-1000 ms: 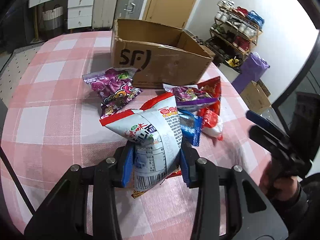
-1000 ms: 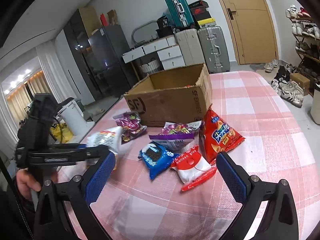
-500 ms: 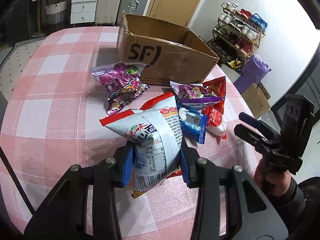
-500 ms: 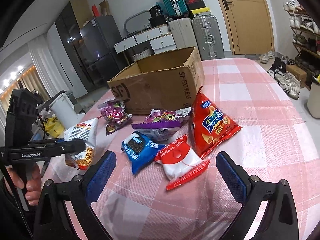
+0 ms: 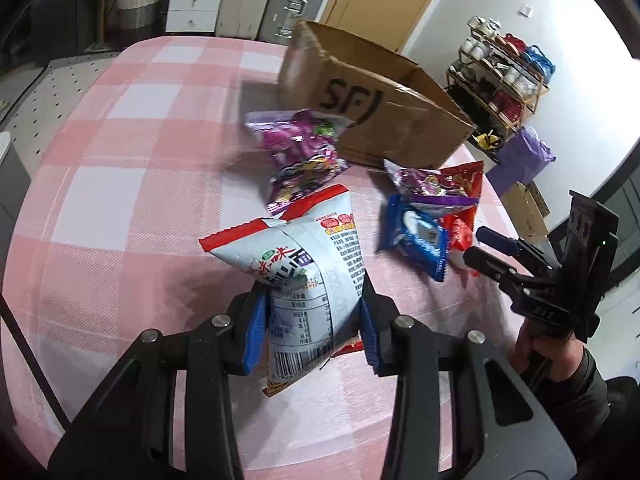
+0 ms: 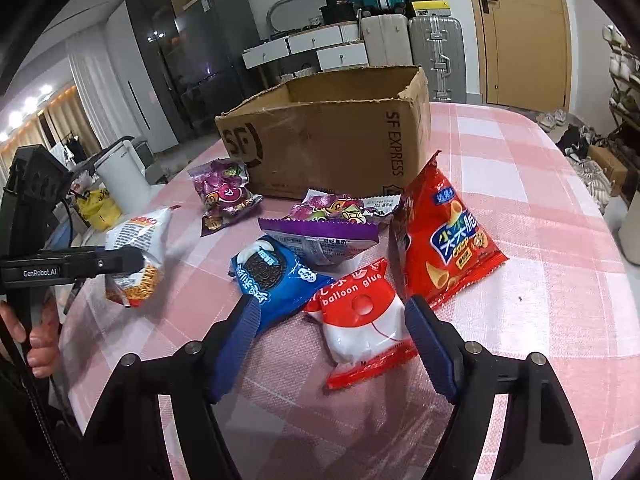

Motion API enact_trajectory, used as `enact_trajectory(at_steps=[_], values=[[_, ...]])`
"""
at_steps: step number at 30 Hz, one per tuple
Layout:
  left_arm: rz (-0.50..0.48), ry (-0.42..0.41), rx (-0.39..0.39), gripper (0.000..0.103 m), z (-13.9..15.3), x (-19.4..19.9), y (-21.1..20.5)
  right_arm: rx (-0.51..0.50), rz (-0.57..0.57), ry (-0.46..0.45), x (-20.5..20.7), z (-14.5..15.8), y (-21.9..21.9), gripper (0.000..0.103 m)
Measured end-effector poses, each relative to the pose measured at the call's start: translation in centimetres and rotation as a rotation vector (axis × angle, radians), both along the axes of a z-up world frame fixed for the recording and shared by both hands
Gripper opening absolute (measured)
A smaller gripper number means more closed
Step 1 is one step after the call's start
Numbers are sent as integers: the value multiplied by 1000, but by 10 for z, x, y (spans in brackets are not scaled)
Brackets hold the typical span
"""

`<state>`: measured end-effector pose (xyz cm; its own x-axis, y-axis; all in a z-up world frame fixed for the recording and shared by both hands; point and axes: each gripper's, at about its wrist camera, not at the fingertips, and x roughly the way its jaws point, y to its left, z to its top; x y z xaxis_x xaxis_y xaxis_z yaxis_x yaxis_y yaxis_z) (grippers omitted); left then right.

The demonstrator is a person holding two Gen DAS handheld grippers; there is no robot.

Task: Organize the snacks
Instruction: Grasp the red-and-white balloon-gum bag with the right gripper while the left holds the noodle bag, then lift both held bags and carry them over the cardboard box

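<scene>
Clamping a white snack bag with a red top edge (image 5: 304, 280), the left gripper (image 5: 312, 320) has both blue pads pressed into the bag's sides, and the bag hangs above the pink checked tablecloth (image 5: 120, 168) in the lower middle of the left wrist view; the same bag appears at the left edge of the right wrist view (image 6: 138, 256)

The right gripper (image 6: 332, 332) sits low in the centre of its own view, jaws closing, with the red-and-white balloon glue packet (image 6: 362, 320) lying between the blue pads but not yet pinched; its left pad overlaps the edge of the blue cookie packet (image 6: 274, 276)

Counting the snacks: six in all. Five lie on the cloth: two purple candy bags, one (image 6: 224, 196) just beside the box's front corner and one (image 6: 332, 232) in the middle of the frame, one blue cookie packet, one balloon glue packet, and one red chip bag (image 6: 444, 240) standing tilted at centre right. The sixth is the held one

One open cardboard box (image 6: 332, 144) stands at the upper centre, behind the snacks; none of the six is inside it as far as shown
</scene>
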<state>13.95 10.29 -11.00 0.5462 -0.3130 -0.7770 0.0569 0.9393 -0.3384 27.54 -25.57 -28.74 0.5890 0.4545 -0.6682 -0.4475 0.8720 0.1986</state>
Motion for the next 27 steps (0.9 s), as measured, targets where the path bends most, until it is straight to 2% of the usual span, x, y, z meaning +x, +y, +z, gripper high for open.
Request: enact_trajectory(at_steps=[6,7,8,10,15,18,27], values=[[18,0,-10,36,-1,-6,7,-52,-13,39,8,-6,1,64],[17,-1,-12,36,0,-7,7,-53,-5,57,10,-10,2,55],[16,-2,-14,36,0,-9,7,-55,5,81,11,-14,3,52],[18,-5,-15,36,2,-12,7,-42,11,70,10,-15,3,45],[20,-12,-8,36,8,-22,8,11,-13,77,7,-15,-3,43],[25,-23,1,36,14,-28,11,76,-50,40,0,-3,-15,43],[15,-89,59,36,43,-44,1,121,-33,-75,-29,45,-17,43]])
